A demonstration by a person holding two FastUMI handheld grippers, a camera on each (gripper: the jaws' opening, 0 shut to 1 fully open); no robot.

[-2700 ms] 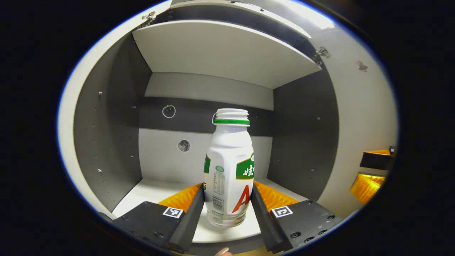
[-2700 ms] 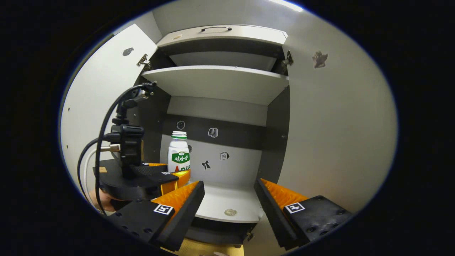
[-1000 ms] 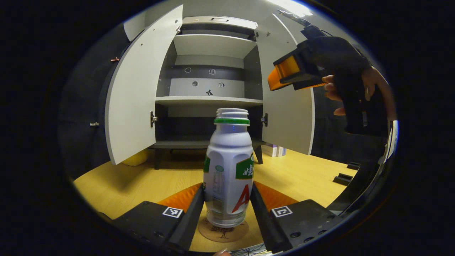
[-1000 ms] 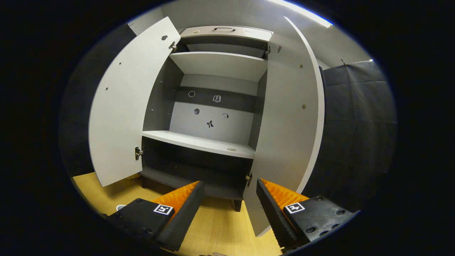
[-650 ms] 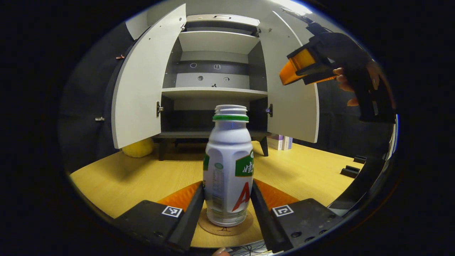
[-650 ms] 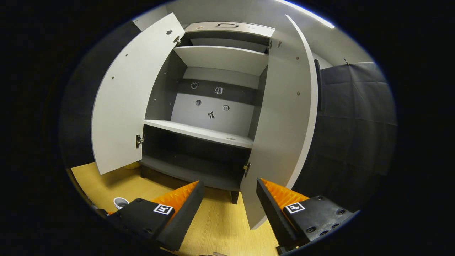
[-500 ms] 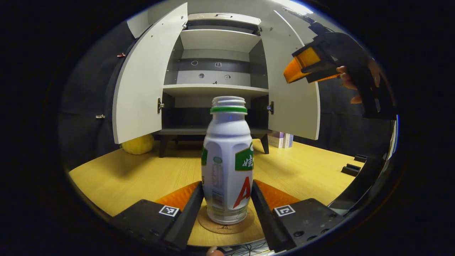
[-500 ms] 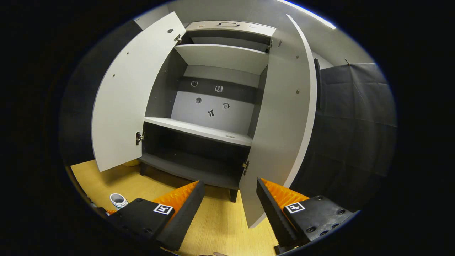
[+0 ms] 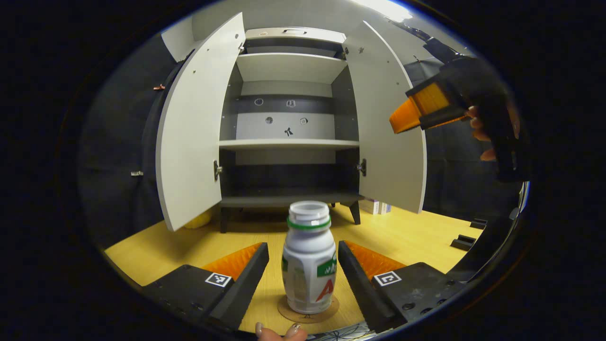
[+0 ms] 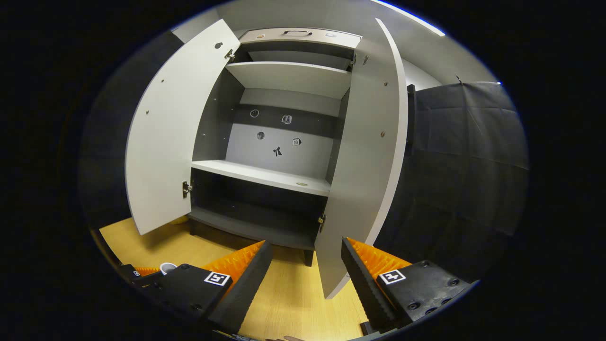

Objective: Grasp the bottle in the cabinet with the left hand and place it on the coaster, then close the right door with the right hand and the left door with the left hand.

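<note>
Change since earlier: fingers that were pressing the bottle's sides half a second ago are now standing apart from it, and the left gripper view is sitting higher and farther back over the bottle.
Bottle: bottle (image 9: 309, 265) is standing upright on the coaster (image 9: 307, 310), on the yellow wooden table (image 9: 407, 232), in front of the cabinet (image 9: 289, 123).
Left gripper: left gripper (image 9: 303, 272) is flanking the bottle with its fingers (image 9: 246, 279) released, a gap showing on each side of the bottle.
Right gripper: right gripper (image 10: 305, 274) is hanging spread and empty in front of the right door (image 10: 367, 161); in the left gripper view it is showing up high at the right (image 9: 426, 106), held by a hand (image 9: 487, 132) beside the right door (image 9: 388, 123).
Doors: left door (image 9: 196, 128) and right door are both standing swung out.
Cabinet: middle shelf (image 9: 289, 143) is sitting bare of the bottle; small stickers are showing on the back wall.
Bottom edge: fingertips of the person (image 9: 279, 331) are peeking in below the left gripper.
Other: bottle's rim (image 10: 167, 268) is peeking out low at the left of the right gripper view.
</note>
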